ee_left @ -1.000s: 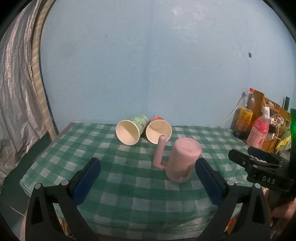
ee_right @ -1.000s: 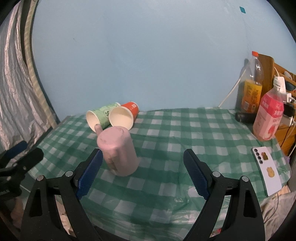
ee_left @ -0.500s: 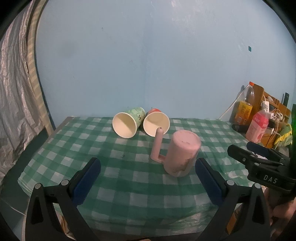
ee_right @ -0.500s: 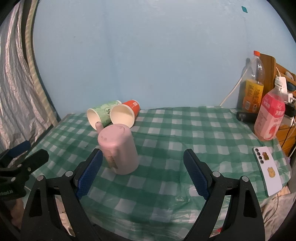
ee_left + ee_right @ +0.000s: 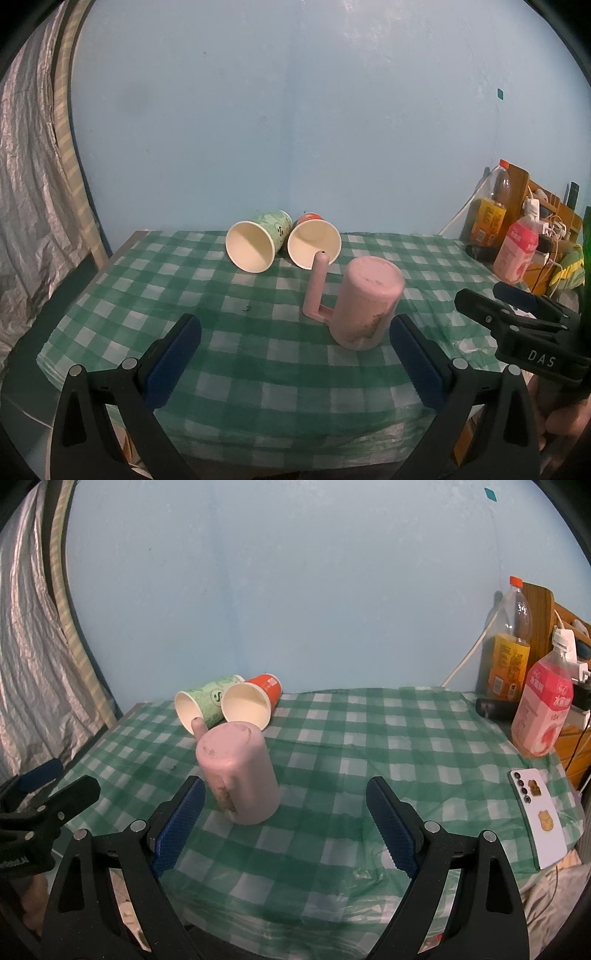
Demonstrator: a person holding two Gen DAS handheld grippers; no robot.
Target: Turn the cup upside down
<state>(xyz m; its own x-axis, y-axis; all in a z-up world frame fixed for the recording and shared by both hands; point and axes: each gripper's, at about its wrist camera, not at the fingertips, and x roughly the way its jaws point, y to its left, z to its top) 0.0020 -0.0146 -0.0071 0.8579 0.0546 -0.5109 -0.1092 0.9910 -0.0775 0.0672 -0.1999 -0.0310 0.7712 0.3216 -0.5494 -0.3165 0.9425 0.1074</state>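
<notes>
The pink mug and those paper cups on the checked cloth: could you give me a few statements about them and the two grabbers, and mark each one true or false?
1. The pink mug stands mouth-down on the checked tablecloth. True.
2. The green paper cup and the red paper cup stand upright. False: both lie on their sides, side by side, mouths toward the cameras.
3. The left gripper is clamped on the mug. False: its jaws are wide open, and the mug sits beyond its right finger.
4. The right gripper is open and holds nothing. True.
5. A white phone lies face-down near the cloth's right edge. True.
6. The pink drink bottle lies tipped over. False: it stands upright.
</notes>
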